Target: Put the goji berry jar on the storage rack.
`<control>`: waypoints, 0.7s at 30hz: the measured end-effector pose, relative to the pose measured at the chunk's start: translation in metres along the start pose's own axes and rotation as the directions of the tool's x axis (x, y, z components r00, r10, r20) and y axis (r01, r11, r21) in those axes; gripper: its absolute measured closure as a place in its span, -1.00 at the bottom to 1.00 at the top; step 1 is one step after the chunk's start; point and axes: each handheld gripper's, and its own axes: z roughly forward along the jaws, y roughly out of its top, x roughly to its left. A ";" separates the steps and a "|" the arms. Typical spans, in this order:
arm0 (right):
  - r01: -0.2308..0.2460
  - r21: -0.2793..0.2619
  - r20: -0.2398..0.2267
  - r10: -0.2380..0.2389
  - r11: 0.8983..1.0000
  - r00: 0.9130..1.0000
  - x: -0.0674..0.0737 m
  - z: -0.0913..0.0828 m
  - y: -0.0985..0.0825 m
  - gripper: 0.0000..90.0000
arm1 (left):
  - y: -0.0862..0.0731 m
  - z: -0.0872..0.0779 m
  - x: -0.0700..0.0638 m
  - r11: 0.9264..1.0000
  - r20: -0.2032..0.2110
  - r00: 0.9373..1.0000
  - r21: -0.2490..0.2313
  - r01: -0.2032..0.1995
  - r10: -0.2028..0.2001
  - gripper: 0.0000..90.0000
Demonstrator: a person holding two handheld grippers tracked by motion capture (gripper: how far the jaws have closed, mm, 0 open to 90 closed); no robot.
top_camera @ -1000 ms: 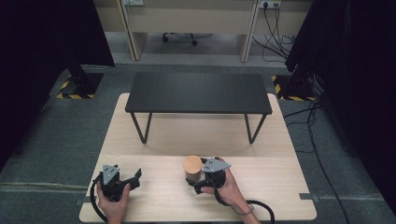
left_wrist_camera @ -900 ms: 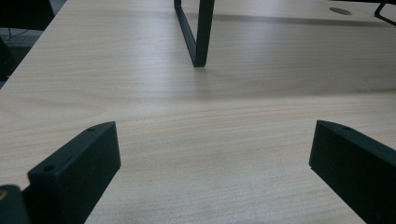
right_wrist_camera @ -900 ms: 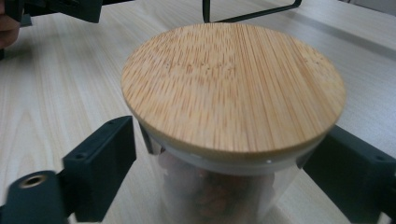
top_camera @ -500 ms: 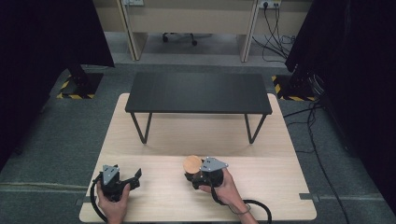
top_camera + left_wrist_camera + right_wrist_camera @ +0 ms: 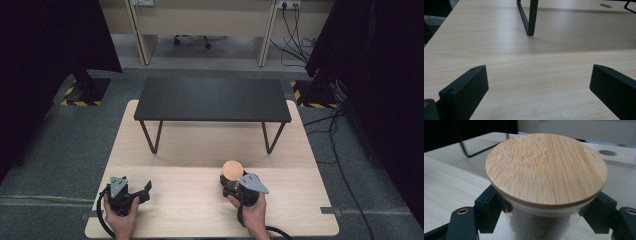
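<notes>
- A glass jar [image 5: 231, 179] with a round bamboo lid [image 5: 546, 167] is being gripped by the right hand-held gripper [image 5: 231, 183], its two black jaws being pressed against the glass wall on opposite sides, just under the lid.
- The jaws have just been closing, and the jar is being held between them.
- In the right gripper view, the lid is being seen directly ahead of the gripper body and above the jaws, overhanging both of them; dark contents are being made out dimly through the glass below.
- In the high view, the jar is being kept at the far tip of the right hand-held gripper, over the light wooden desk [image 5: 190, 200], with the person's hand [image 5: 250, 212] wrapped around the gripper body on the near side.
- The small black table [image 5: 212, 99] is standing on the desk beyond the jar, well apart from it.
- The left hand-held gripper [image 5: 142, 189] is being held released, its jaws spread wide with bare desk between them.
- The jar is lying well away to that gripper's right.
- One leg [image 5: 530, 17] of the black table is being seen ahead of the left jaws.
</notes>
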 end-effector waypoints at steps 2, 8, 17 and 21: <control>-0.006 0.001 0.045 0.006 1.000 0.999 0.005 -0.003 -0.001 -0.42 | 0.000 0.000 0.000 1.000 0.000 1.000 0.000 0.000 0.000 -0.97; -0.029 0.000 0.117 0.029 1.000 0.993 0.015 -0.006 0.001 -0.42 | 0.000 0.000 0.000 1.000 -0.001 1.000 0.000 0.000 0.000 -0.97; -0.039 0.000 0.146 0.039 0.999 0.989 0.023 -0.010 0.015 -0.42 | 0.000 0.000 0.000 1.000 0.001 1.000 0.000 -0.001 0.001 -0.97; -0.039 -0.002 0.156 0.039 0.999 0.987 0.025 -0.011 0.023 -0.42 | 0.000 0.000 0.000 1.000 0.001 1.000 0.000 -0.001 0.001 -0.97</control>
